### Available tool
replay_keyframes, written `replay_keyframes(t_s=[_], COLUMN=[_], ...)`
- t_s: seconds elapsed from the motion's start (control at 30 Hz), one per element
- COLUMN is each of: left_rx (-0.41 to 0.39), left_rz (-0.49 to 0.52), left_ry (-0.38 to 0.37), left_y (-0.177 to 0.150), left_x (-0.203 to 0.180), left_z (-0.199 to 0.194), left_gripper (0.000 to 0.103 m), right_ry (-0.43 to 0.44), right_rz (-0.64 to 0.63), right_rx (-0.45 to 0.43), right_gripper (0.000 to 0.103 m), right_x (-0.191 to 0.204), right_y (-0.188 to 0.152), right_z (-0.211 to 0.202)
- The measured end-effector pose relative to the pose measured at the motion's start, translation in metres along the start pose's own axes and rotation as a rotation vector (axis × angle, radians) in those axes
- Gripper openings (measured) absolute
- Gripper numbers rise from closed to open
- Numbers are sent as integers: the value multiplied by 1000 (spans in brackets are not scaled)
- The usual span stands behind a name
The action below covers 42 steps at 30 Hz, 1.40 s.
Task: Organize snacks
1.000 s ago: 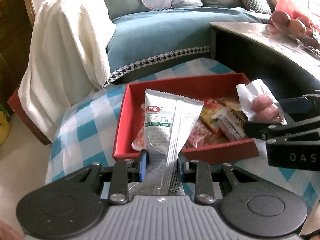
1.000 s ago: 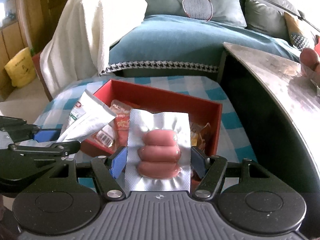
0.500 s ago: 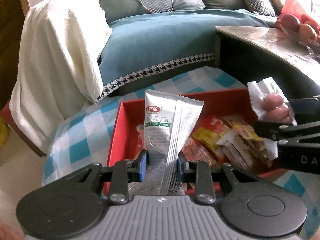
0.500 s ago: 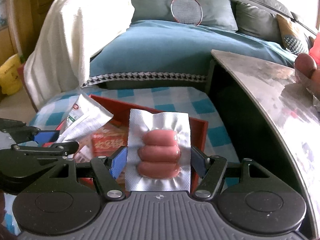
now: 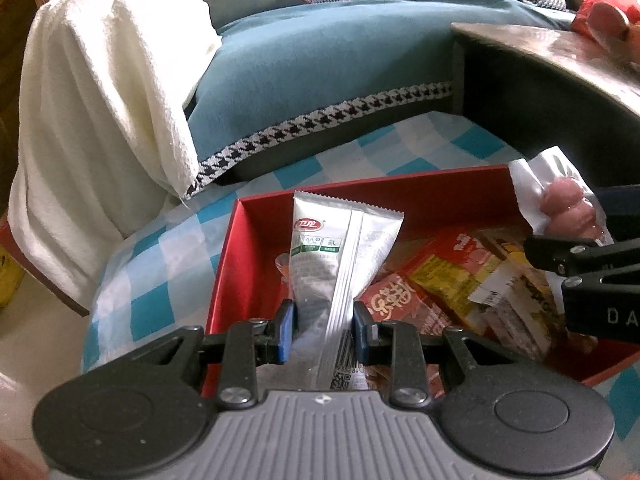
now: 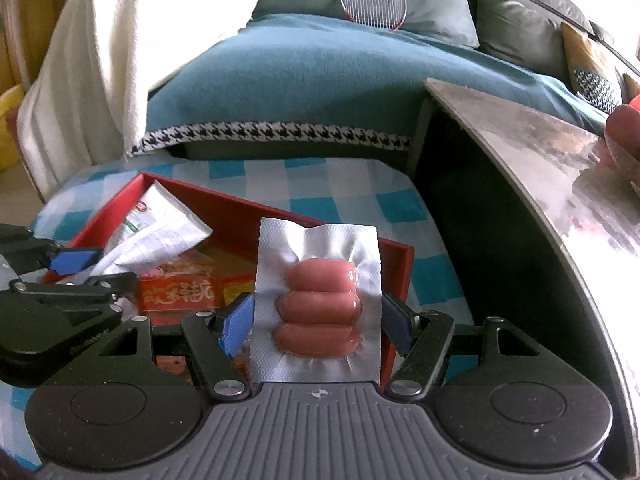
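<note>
Gripping silver sachet [image 5: 340,256] w/ left gripper [image 5: 323,330], sausage pack [image 6: 318,308] w/ right gripper [image 6: 318,322], above red box [image 5: 440,192].

Left black two-finger gripper with blue pads [image 5: 323,330]: jaws clamped, pads nearly parallel, pointing forward. Right black two-finger gripper with blue pads [image 6: 318,318]: jaws clamped wider (fingers angled inward), alongside the left, slightly ahead of it.

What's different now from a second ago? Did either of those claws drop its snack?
Neither dropped anything. Both moved forward over the red box: its near wall, a second ago ahead of the left gripper, now lies beneath it. The left still clamps the silver packet, and the right gripper still clamps the sausage pack.
</note>
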<state>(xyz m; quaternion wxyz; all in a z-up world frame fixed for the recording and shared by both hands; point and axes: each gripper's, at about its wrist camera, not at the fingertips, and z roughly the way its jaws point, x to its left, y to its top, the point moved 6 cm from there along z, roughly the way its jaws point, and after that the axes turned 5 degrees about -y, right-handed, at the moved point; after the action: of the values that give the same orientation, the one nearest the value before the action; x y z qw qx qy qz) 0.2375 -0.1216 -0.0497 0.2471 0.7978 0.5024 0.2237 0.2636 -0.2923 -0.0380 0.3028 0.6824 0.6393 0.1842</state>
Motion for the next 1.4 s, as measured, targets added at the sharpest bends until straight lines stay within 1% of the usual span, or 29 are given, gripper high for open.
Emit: replay_keyframes(t_s=[0.33,0.5,0.63,0.73,0.9,1.0,1.07,1.23,1.3,1.33,1.37,1.4], left_rx=[2,6,17,19,11,-3,-13,-65,-95,-107,-117,-130], left_rz=[13,31,24,26,24,19,11,-22,-36,-40,-37,-31], left_ry=[17,20,12,23,25,23,23,32,40,47,67,98], left_y=[2,2,3,4,7,10,12,18,20,20,21,21], left_x=[-1,-4,-4,-3,-3,-2,0,7,10,11,12,13], left_z=[14,15,16,15,9,3,-2,-21,-32,-37,-44,-50], left_gripper=[25,27,35,41,43,45,48,57,58,60,63,65], right_ry=[-16,-26,-19,-13,-7,-3,-4,6,10,13,14,17], right_rz=[-27,-10,8,19,22,31,39,69,78,83,89,96], right_rx=[47,70,46,34,26,15,4,-27,-41,-51,-63,-73], right_gripper=[75,75,77,78,78,78,79,80,80,81,81,81], right_x=[5,1,-2,-3,-3,-2,-4,-8,-9,-9,-10,-11], right_y=[-6,-9,-5,-2,-1,2,4,7,8,8,9,10], right_z=[25,30,22,19,16,12,8,-9,-17,-22,-28,-33])
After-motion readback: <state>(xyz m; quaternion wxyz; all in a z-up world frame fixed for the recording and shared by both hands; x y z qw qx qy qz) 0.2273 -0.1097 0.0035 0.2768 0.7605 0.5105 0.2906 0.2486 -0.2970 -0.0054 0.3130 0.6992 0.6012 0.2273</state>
